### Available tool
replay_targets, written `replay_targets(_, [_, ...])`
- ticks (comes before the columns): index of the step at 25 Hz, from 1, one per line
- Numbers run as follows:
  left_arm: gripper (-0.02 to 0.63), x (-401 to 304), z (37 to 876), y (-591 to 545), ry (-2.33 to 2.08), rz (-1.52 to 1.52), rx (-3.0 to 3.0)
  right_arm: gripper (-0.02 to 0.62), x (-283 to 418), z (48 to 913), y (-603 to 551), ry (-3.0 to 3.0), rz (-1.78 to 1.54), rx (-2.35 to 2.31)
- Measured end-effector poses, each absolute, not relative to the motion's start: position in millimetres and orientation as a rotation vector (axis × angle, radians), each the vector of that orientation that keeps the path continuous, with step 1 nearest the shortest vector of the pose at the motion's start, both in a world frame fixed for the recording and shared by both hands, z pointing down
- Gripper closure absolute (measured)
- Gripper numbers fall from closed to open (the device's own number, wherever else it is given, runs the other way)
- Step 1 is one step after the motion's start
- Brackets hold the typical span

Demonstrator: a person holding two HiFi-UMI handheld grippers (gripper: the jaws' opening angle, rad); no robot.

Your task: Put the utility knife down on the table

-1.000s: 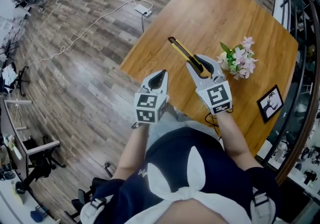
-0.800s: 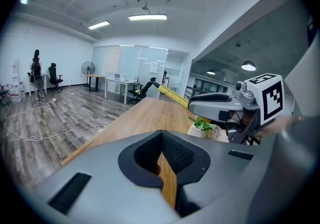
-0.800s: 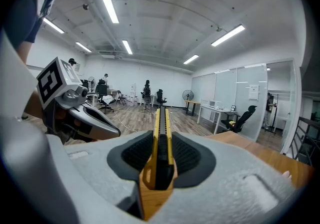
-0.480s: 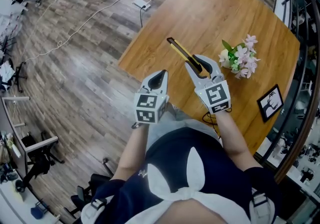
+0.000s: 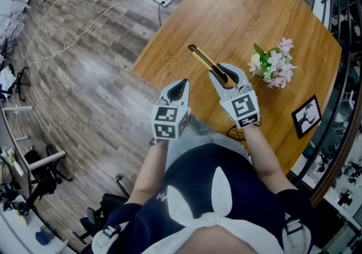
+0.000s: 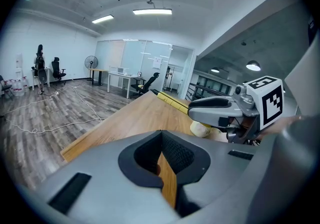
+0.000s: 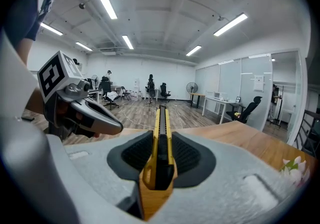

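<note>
1. Yellow and black, the utility knife [image 5: 207, 63] shows in the head view as a long, thin bar. Its rear end is clamped in the right gripper [image 5: 228, 74], and the rest points away over the near part of the wooden table [image 5: 254, 15]. It appears to be held above the wood, not resting on it. The left gripper [image 5: 180, 86] hangs just beside it, over the table's edge. By count there is one knife, two grippers, one table, one bunch of pink flowers [image 5: 274, 65] and one framed picture [image 5: 306, 116].

2. Left gripper view: its pads meet at the tips with nothing between them, and only a sliver of table wood shows through the gap below. The single knife juts out past the right gripper at the far right.

3. Right gripper view: the jaws press on the knife's two flat sides, with the slider track facing up. I judge the knife light, rigid and smooth-sided, so it could pivot in a grip at one end. A hold nearer the middle of the handle, clear of the blade end, would be steadier.
</note>
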State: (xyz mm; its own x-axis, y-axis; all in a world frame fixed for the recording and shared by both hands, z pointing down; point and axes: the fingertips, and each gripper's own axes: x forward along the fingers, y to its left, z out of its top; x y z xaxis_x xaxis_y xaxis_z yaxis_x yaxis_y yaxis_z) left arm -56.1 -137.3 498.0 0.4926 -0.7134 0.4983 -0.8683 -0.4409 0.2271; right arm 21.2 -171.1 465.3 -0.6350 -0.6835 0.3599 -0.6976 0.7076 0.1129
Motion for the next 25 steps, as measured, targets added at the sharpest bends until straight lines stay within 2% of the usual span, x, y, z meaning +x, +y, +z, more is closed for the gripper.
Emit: replay_targets(25, [0.589,-64,516,-132,-1.309,0.488,2.251,0.479,20,517,-161,-2.478,0.139,1.000])
